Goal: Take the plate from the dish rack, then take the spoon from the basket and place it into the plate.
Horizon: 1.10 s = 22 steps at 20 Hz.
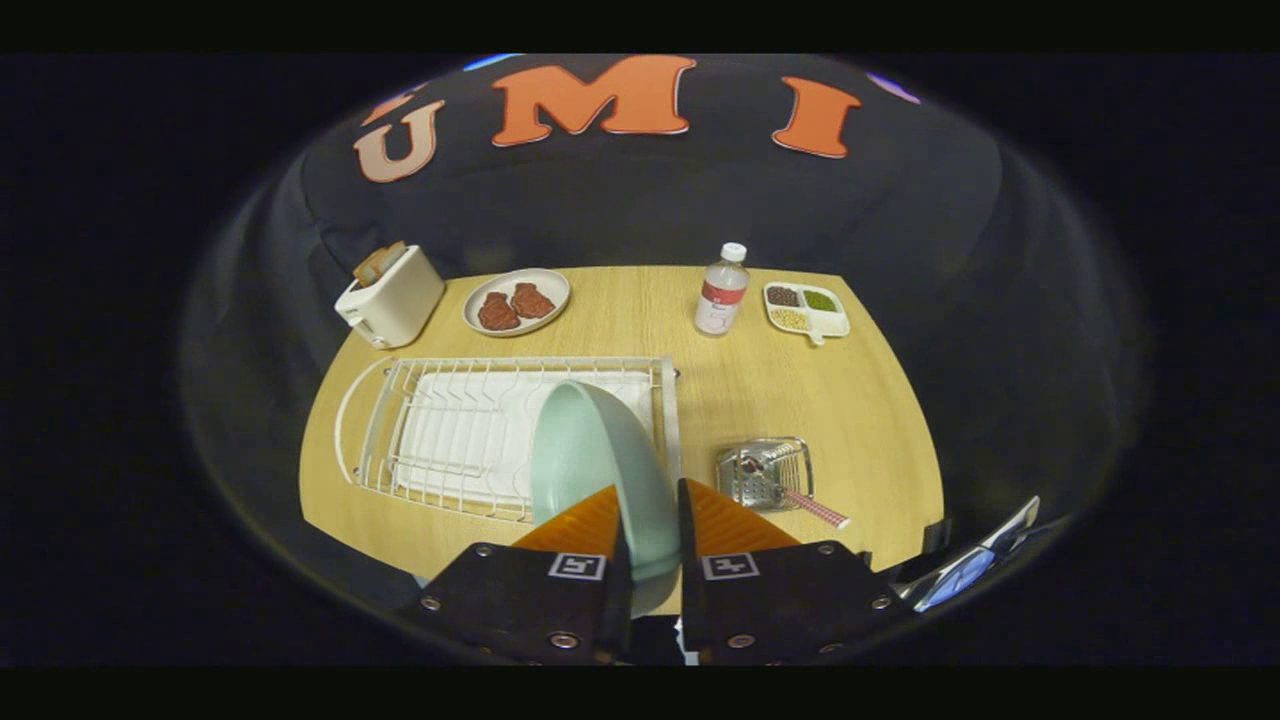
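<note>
The plate (pixel 600 470) is pale green and sits between the two fingers of the claw (pixel 650 530), which are closed on its near rim, one finger on each face, so the claw is gripping the plate. The plate stands tilted on its edge and rises ahead of the fingers, in front of the rack (pixel 470 430), which is white wire with a white tray under it and lies just beyond the fingers to the left. I judge that the first step, taking the plate out of the rack, is in hand or almost finished; whether the plate is fully free of the wires I cannot tell. The spoon (pixel 790 485) lies in the small metal basket (pixel 765 470) just ahead of the right finger, its handle sticking out over the table (pixel 760 390). The next move, I think, calls for laying the plate flat on a bare part of the table, releasing it, and only then reaching for the spoon. Far beyond the fingers stand a toaster (pixel 390 295), a dish (pixel 516 301) with food, a bottle (pixel 722 290) and a divided tray (pixel 806 310).
</note>
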Tool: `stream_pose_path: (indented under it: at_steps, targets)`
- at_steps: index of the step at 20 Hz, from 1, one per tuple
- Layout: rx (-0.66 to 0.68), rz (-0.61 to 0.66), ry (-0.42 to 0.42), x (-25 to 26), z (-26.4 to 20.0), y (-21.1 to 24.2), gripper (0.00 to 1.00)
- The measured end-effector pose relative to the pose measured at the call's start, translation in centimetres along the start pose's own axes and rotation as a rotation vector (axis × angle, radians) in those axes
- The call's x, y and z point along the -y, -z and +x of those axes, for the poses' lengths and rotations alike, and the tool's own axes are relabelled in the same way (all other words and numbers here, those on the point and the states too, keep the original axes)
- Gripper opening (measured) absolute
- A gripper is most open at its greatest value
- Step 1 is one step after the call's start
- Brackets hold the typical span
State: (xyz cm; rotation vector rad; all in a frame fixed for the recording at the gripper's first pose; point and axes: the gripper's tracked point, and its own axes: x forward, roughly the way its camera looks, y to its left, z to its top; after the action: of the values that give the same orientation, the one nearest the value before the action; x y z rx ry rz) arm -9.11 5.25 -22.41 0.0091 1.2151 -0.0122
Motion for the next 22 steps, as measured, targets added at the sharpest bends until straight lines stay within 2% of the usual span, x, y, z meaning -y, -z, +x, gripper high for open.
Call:
stream_pose_path:
  at_steps: [5,12,19,22]
  targets:
    - [-0.026,0.103,-0.103,1.6,-0.4,5.2,0.21]
    - [-0.102,0.245,-0.242,1.6,1.8,13.9,0.20]
    - [-0.142,0.379,-0.329,1.9,4.9,17.5,0.20]
    - [-0.158,0.406,-0.335,1.8,6.7,18.8,0.20]
